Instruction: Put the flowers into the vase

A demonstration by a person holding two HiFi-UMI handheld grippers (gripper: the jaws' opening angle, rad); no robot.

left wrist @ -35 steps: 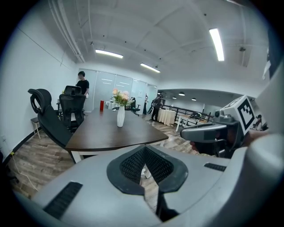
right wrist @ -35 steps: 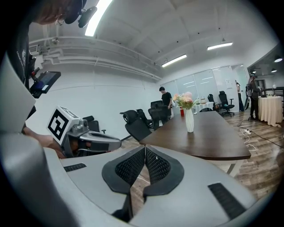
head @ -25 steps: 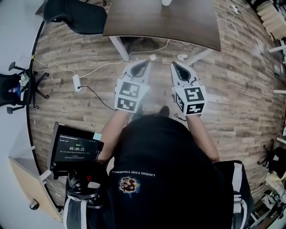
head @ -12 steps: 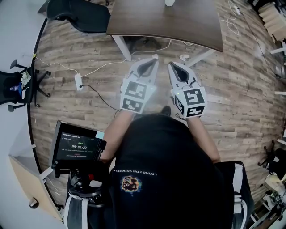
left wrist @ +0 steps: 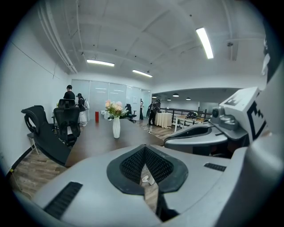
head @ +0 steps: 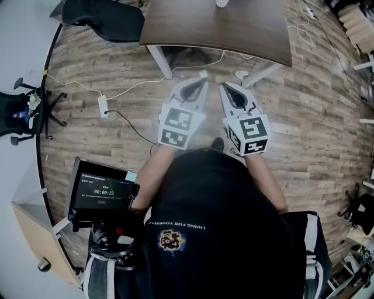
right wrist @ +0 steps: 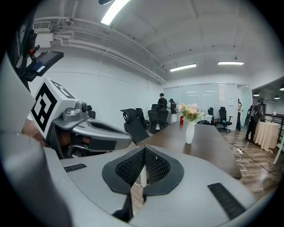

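Observation:
A white vase [left wrist: 116, 127] with pink and cream flowers [left wrist: 113, 107] in it stands on the long dark table [left wrist: 100, 139], well ahead of me. The right gripper view shows the same vase [right wrist: 190, 132] and flowers [right wrist: 191, 111]. In the head view only the vase's white base [head: 219, 3] peeks in at the top edge. My left gripper [head: 201, 83] and right gripper [head: 224, 87] hang side by side above the floor, short of the table's near edge. Both are shut, with nothing between the jaws. Each also shows in the other's view: the right gripper [left wrist: 208, 133] and the left gripper [right wrist: 88, 128].
Black office chairs [left wrist: 49, 133] stand at the table's left side and another chair [head: 102, 17] by its corner. A power strip [head: 103, 107] with cables lies on the wood floor. A screen on a stand [head: 99, 193] is at my lower left. People stand far back [left wrist: 69, 95].
The left gripper has edged a little toward the right one, so the two tips stand closer together. Both remain shut and empty.

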